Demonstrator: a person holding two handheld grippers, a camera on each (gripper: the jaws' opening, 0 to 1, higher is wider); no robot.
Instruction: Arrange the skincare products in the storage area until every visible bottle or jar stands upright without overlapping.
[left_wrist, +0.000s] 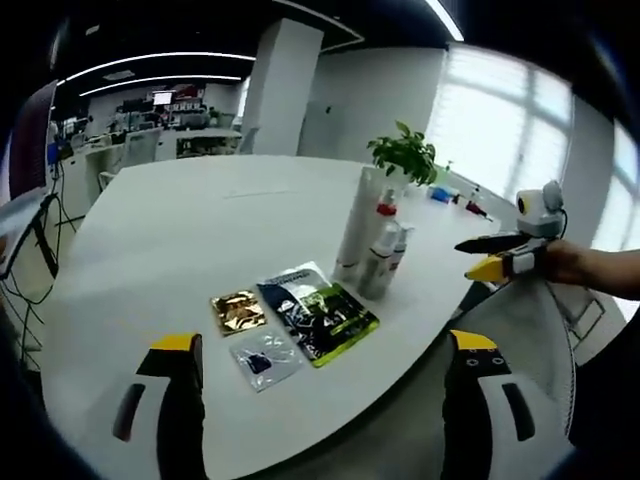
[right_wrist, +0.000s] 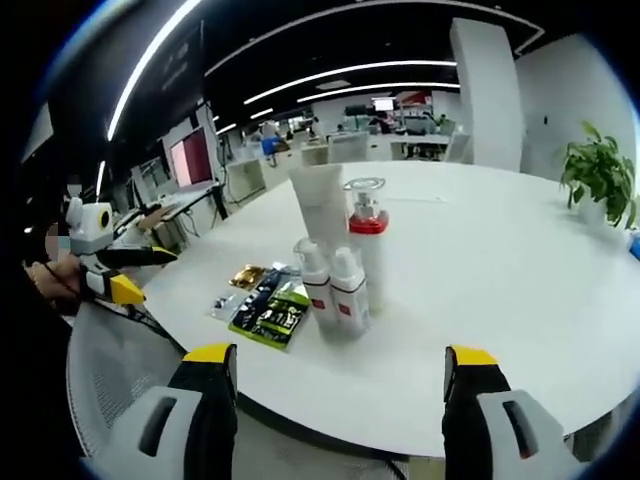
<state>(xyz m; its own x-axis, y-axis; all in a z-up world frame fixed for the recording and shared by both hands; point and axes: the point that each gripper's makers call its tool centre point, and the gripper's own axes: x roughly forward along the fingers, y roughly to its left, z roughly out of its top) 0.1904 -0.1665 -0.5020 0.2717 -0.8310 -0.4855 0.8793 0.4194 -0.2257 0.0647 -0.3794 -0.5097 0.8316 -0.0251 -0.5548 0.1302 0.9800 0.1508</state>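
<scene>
Several skincare products stand upright in a tight cluster on the white table (left_wrist: 180, 240). They are a tall white tube (left_wrist: 357, 225), a clear bottle with a red collar (left_wrist: 386, 212) and two small white bottles (left_wrist: 380, 268). In the right gripper view the tube (right_wrist: 320, 205), the red-collared bottle (right_wrist: 368, 240) and the small bottles (right_wrist: 349, 292) are near the centre. My left gripper (left_wrist: 324, 341) is open, short of the table edge. My right gripper (right_wrist: 341, 353) is open too, well back from the cluster; it also shows as the right gripper (left_wrist: 490, 256), held in a hand.
Flat sachets lie beside the bottles: a gold one (left_wrist: 238, 311), a dark green one (left_wrist: 318, 308) and a small clear bag (left_wrist: 265, 358). A potted plant (left_wrist: 405, 155) stands further along the table. A grey mesh chair (right_wrist: 110, 380) is by the table edge.
</scene>
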